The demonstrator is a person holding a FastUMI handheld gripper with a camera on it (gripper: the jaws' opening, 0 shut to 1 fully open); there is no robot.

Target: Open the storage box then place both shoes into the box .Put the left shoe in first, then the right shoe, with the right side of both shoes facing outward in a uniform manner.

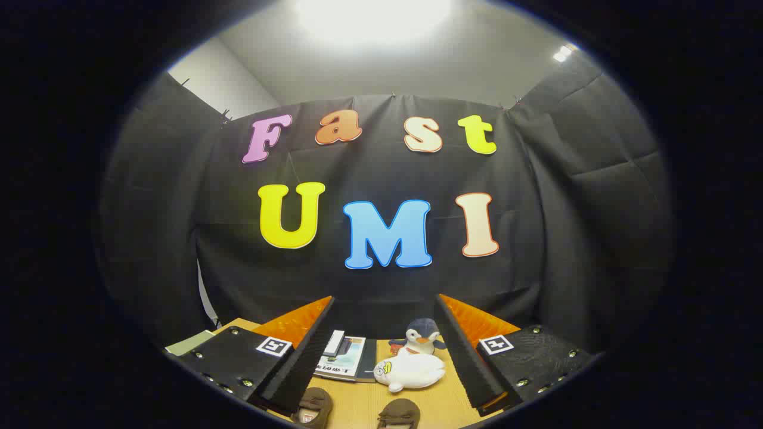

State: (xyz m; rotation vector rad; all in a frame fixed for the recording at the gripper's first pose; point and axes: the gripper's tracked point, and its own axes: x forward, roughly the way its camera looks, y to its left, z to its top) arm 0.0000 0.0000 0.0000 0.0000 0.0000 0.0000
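Note:
My gripper stands open above the wooden table, with nothing between its two black fingers. Two brown shoes lie on the table close beneath the fingers: one shoe near the left finger and the other shoe between the fingers. Just the top of each shoe can be seen.
Beyond the fingers sit a white plush seal, a grey penguin plush and a book near the booth's black cloth wall. A pale green sheet lies at the table's far left.

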